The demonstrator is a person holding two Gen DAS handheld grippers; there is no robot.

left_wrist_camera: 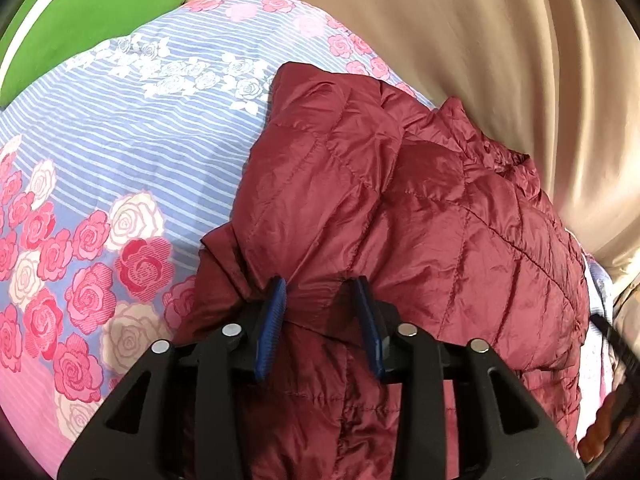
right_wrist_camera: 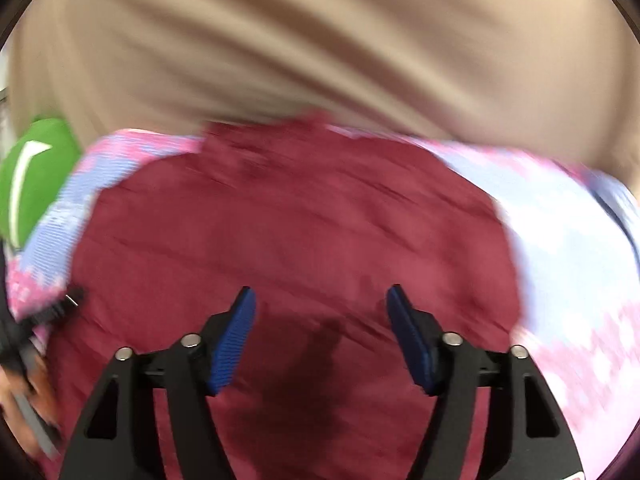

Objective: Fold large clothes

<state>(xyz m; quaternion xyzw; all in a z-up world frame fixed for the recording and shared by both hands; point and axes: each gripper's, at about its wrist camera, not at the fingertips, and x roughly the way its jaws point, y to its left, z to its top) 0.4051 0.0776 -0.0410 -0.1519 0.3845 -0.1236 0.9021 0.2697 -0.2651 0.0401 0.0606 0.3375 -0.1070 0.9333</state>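
Low in the frame, the left gripper (left_wrist_camera: 320,304) pinches a jacket (left_wrist_camera: 420,200) fold to lift it; the right gripper (right_wrist_camera: 320,320) hangs spread, empty, ready to help.

Left gripper (left_wrist_camera: 322,292): jaws partly closed, with a bunched fold of fabric pinched between the blue pads (left_wrist_camera: 272,320). Right gripper (right_wrist_camera: 320,300): jaws spread wide, pads (right_wrist_camera: 232,344) clear of any contact, nothing between them; the view is motion-blurred.
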